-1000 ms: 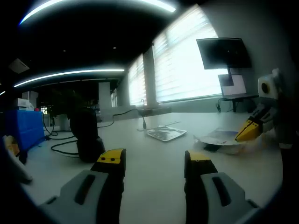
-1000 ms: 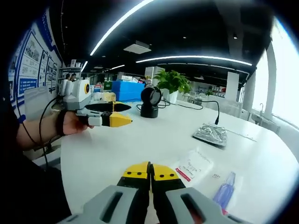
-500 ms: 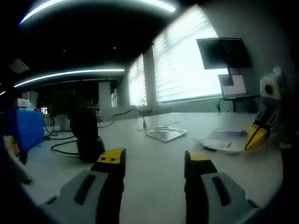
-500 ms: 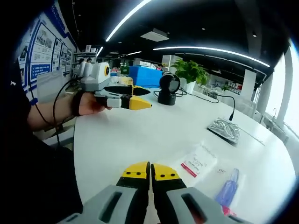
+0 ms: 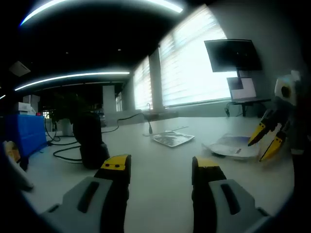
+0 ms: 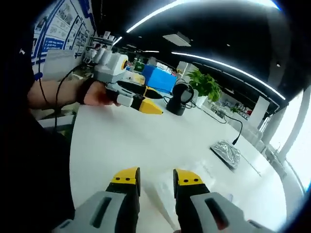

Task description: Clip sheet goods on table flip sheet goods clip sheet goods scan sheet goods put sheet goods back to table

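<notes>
Now your right gripper (image 6: 151, 175) shows its jaws parted, hanging over the white table (image 6: 116, 145) with nothing between them. From the left gripper view, the sheet goods (image 5: 232, 144) lie flat on the tabletop: a pale, thin packet with a bluish tint, slightly rumpled at the edges, just beside your right gripper's yellow tips. Your left gripper (image 5: 160, 167) hovers with jaws wide apart, empty. A silver foil pouch (image 5: 172, 139) lies farther back.

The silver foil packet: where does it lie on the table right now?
In the left gripper view, the foil packet lies mid-table, right of the black scanner, left of the clear sheet.
</notes>
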A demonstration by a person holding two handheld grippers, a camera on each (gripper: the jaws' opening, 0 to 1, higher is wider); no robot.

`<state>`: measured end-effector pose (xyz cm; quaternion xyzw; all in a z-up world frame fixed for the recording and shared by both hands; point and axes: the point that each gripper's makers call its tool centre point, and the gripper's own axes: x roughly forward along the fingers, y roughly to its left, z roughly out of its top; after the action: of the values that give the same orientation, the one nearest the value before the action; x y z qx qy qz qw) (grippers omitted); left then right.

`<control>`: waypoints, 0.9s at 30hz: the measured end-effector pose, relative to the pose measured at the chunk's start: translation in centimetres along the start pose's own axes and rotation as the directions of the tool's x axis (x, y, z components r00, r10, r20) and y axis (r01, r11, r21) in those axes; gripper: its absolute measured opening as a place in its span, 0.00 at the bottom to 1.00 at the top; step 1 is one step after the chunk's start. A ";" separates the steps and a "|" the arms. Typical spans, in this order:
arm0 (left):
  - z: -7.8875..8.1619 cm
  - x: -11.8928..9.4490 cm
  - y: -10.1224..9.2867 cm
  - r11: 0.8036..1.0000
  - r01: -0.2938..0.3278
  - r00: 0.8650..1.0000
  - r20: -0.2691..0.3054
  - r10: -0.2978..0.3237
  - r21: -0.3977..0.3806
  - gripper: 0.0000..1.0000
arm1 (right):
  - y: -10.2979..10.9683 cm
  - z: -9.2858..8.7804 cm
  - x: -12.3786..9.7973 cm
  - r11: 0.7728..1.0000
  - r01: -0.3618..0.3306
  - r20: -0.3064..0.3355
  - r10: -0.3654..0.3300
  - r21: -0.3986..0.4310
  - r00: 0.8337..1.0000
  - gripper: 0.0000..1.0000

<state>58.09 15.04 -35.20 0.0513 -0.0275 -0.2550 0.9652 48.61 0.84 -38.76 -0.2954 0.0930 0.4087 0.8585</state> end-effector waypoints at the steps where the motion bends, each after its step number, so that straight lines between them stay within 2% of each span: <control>1: 0.0 0.0 0.0 1.000 0.000 1.000 0.000 0.000 0.000 0.43 | 0.2 0.3 0.1 1.000 0.005 0.002 -0.005 -0.027 1.000 0.25; 4: 0.0 0.0 0.0 1.000 0.000 1.000 -0.001 0.000 0.000 0.43 | -0.2 0.8 0.3 0.991 0.068 0.004 -0.068 -0.117 0.998 0.25; 10: -0.1 0.0 -0.1 1.000 0.004 1.000 -0.004 -0.004 0.003 0.43 | -0.6 0.0 -0.5 0.982 0.121 0.001 -0.122 -0.143 0.993 0.25; 14: -0.1 0.0 -0.1 1.000 0.002 1.000 -0.004 -0.002 0.005 0.43 | -1.2 -0.4 -0.5 0.982 0.141 0.000 -0.142 -0.125 0.990 0.23; 21: -0.2 0.0 0.0 1.000 -0.001 1.000 -0.008 0.001 0.008 0.43 | -0.9 -2.1 0.3 0.988 0.125 -0.033 -0.129 -0.089 0.991 0.21; 27: -0.2 0.1 0.0 1.000 -0.001 1.000 -0.008 0.001 0.008 0.43 | -1.4 -2.7 0.5 0.988 0.139 -0.041 -0.142 -0.061 0.989 0.13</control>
<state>58.15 15.03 -35.35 0.0561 -0.0246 -0.2543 0.9652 50.22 -1.13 -40.55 -0.3351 0.0794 0.3429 0.8740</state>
